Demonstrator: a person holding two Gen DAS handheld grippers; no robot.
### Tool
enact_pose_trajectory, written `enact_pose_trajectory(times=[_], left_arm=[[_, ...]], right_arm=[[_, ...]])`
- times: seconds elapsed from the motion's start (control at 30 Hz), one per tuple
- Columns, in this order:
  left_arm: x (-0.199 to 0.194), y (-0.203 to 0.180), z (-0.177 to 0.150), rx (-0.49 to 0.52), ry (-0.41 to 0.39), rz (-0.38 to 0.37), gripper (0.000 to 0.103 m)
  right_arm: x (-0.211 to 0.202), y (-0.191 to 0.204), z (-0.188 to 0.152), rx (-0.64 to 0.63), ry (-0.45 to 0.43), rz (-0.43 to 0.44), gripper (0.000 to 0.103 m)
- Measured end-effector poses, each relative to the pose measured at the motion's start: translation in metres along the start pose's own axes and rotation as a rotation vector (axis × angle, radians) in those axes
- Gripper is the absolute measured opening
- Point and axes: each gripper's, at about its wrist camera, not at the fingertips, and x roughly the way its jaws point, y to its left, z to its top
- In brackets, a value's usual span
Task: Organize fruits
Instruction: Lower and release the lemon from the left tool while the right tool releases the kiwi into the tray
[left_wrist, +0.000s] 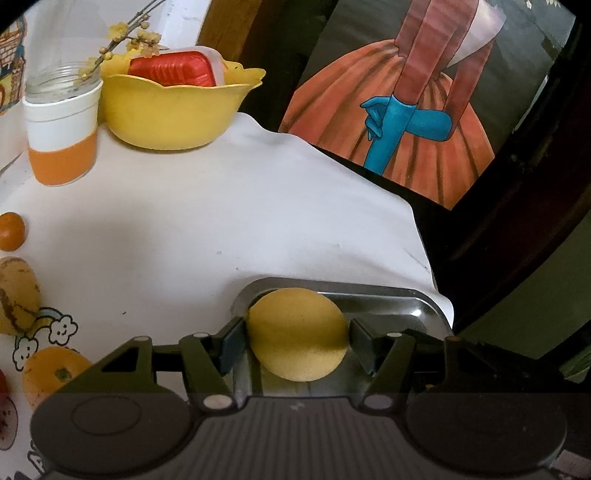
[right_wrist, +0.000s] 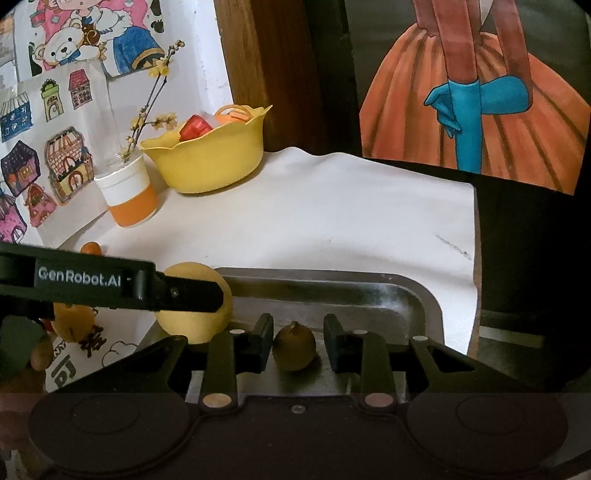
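We hold the yellow fruit (left_wrist: 297, 334) clamped in left gripper (left_wrist: 295, 341) jaws over the steel tray (left_wrist: 424, 299); right gripper (right_wrist: 298, 343) jaws open, straddling small fruit (right_wrist: 294, 349).

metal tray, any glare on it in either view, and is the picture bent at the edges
Left wrist view: a small bright glint on the metal tray at its far right corner. Right wrist view: dull sheen only on the metal tray. Both views bow straight lines and go dark at the corners.
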Motion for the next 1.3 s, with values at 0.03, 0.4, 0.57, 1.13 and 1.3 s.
enact_pose_trajectory(times=[0.03,0.4,0.57,1.13,1.3], left_arm=[[-0.003,0.000,-0.001,0.002,-0.014,-0.001,0.074],[-0.036,0.007,-0.012,-0.007,-0.150,-0.042,0.093],[-0.060,0.012,-0.016,-0.013,-0.230,-0.051,0.100],[-0.152,0.028,-0.058,0.061,-0.444,-0.013,0.103],[-0.177,0.036,-0.075,0.067,-0.466,0.007,0.103]], right_arm=[[-0.002,0.001,-0.001,-0.006,-0.007,-0.006,0.038],[-0.045,0.027,-0.012,-0.099,-0.142,-0.086,0.075],[-0.066,0.042,-0.019,-0.127,-0.208,-0.116,0.096],[-0.141,0.086,-0.054,-0.167,-0.379,-0.104,0.102],[-0.160,0.101,-0.063,-0.193,-0.397,-0.100,0.102]])
